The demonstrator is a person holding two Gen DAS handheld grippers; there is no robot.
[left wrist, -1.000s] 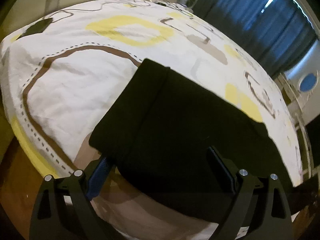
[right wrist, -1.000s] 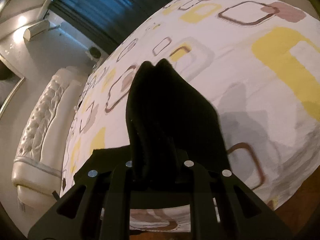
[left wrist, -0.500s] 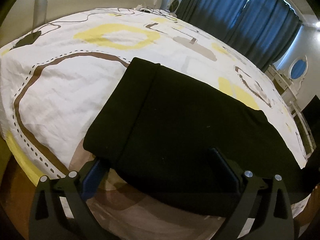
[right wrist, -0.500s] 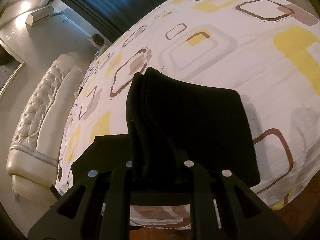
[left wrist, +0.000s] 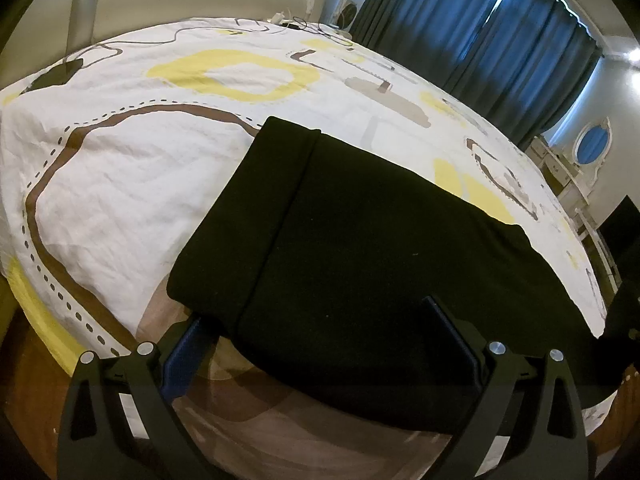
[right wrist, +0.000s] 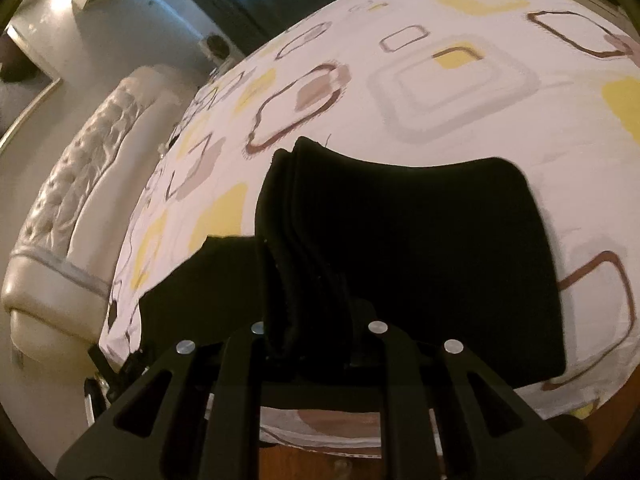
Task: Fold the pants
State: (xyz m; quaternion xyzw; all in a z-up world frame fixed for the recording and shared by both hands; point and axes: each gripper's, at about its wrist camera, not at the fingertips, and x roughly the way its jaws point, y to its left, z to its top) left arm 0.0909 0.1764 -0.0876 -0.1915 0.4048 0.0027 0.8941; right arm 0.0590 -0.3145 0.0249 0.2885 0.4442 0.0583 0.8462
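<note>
A bed (left wrist: 132,168) with a white cover printed in yellow, brown and grey rounded squares fills the room. Dark blue curtains (left wrist: 472,28) hang along the far wall, a strip of light at their top. A tufted cream headboard (right wrist: 76,184) stands left; an oval mirror (left wrist: 592,146) far right.

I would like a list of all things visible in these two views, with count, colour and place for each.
pants: one, black, folded on the bed's near edge; one end gripped by the right tongs
bed cover: one, white with yellow and brown shapes, over the bed
curtains: dark blue, behind the bed in the left view
headboard: one, cream, tufted, left side of the right view
mirror: one, oval, white frame, far right of the left view
left tongs: black, open, at the pants' near edge
right tongs: black, shut on the pants
</note>
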